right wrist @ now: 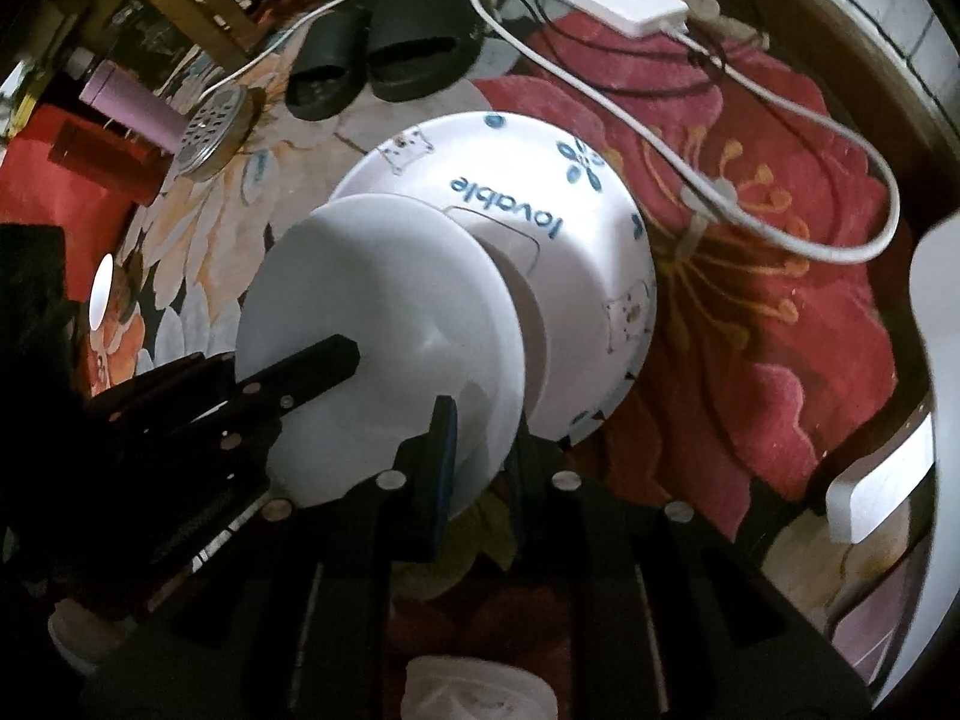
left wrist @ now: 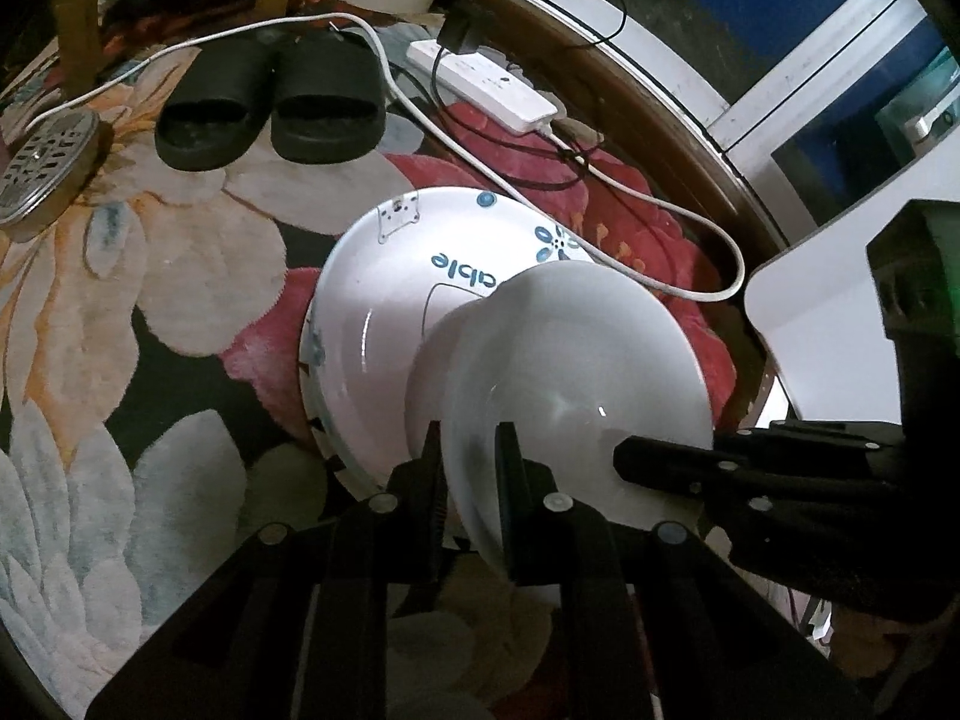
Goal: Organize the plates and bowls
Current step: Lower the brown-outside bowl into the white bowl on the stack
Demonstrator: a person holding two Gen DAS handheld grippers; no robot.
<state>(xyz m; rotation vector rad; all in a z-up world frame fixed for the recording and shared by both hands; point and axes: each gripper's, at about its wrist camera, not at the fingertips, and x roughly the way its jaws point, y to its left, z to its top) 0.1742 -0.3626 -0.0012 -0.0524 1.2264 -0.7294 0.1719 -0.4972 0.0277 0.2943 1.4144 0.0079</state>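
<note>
Left wrist view: the left claw (left wrist: 471, 468) pinches the near rim of a plain white ceramic plate (left wrist: 576, 360), held above a patterned white ceramic bowl printed "lovable" (left wrist: 384, 300) that sits on a flowered carpet (left wrist: 180, 276). The right claw (left wrist: 636, 459) reaches in from the right onto the same plate. Black slippers (left wrist: 270, 102) lie beyond.

Right wrist view: the right claw (right wrist: 480, 450) clamps the plate (right wrist: 372, 276) rim; the left claw (right wrist: 336, 360) grips its left side. The bowl (right wrist: 540, 198) lies just behind it.
</note>
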